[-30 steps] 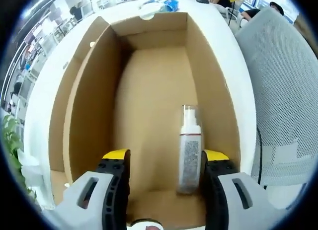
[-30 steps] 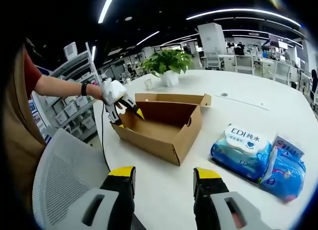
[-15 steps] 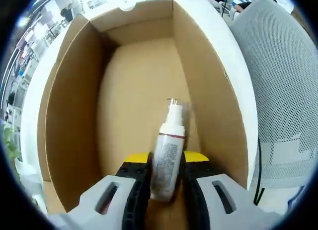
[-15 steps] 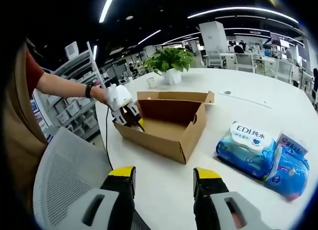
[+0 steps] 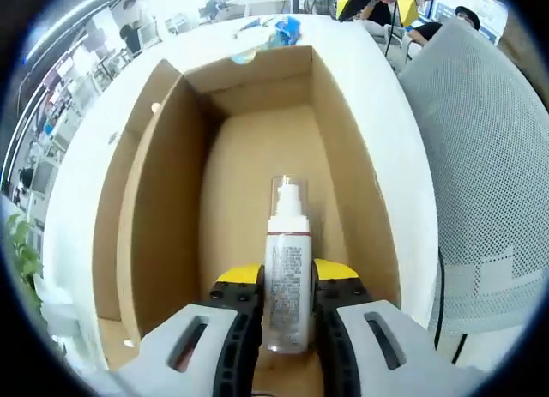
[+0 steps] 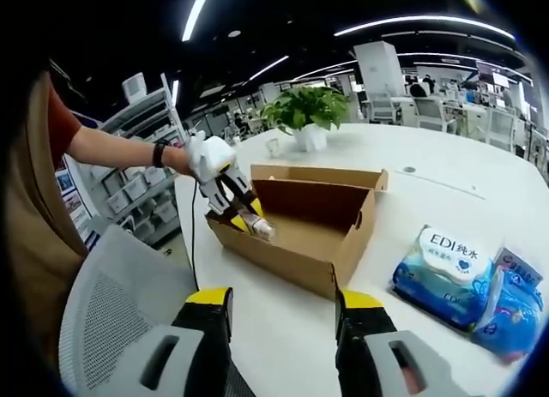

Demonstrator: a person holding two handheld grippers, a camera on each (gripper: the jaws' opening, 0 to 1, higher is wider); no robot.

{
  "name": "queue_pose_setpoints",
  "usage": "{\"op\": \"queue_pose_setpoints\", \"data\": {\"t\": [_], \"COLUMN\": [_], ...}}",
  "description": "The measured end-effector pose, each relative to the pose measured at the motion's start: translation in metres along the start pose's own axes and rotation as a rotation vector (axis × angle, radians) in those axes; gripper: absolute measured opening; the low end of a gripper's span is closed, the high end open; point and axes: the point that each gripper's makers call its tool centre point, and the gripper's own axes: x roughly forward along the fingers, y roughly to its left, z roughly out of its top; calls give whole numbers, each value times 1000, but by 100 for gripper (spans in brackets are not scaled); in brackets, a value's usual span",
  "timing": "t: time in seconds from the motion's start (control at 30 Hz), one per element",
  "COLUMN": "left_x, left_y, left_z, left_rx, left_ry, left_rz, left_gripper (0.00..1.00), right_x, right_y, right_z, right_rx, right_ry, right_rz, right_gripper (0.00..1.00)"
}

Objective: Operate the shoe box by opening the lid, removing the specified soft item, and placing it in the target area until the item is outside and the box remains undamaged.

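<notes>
Your left gripper (image 5: pixel 287 281) has its jaws closed tight on the bottle (image 5: pixel 287 268) — cap pointing away from you, above the floor of the open box (image 5: pixel 163 208). Your right gripper (image 6: pixel 279 307) hangs near the box's front wall with its jaws spread wide, holding nothing. Wipes packs (image 6: pixel 446 268) lie on the table (image 6: pixel 446 183) beside the box.

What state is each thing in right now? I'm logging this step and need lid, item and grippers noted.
Shoe box: open, lid folded back, upright on the table.
Bottle: clear cap on, clamped between the jaws, over the box interior.
Left gripper: shut on the bottle.
Right gripper: open, holding nothing, over the table edge.
Wet wipe packs: closed, lying on the table beside the box.
</notes>
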Motion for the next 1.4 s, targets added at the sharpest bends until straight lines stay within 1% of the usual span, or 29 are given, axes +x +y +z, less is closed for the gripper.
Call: {"op": "queue_pose_setpoints", "data": {"t": [0.2,0.37,0.6,0.73,1.03,1.2,1.4], "left_x": [-10,-15,-24,-26,-35,-39,-43], "left_y": [-1,-8,-16,-22,-35,-44,-55], "left_z": [25,48,79,91,122,137,150], "left_rx": [33,117,159,170,199,224,260], "left_ry": [-45,-68,-114,-135,-195,-216,-230], "left_rz": [4,2,-17,-35,-74,-95,-130], "left_gripper": [20,20,20,20,20,20,20], "right_x": [5,8,9,9,12,15,16], "right_y": [5,8,11,12,20,23,27], "right_z": [9,17,28,33,39,39,41], "right_rx": [-19,-36,-47,-53,-94,-117,-153], "right_ry": [-14,-26,-66,-81,-84,-77,-74], "right_rz": [15,20,32,35,56,66,80], "right_gripper": [47,47,49,49,49,49,47]}}
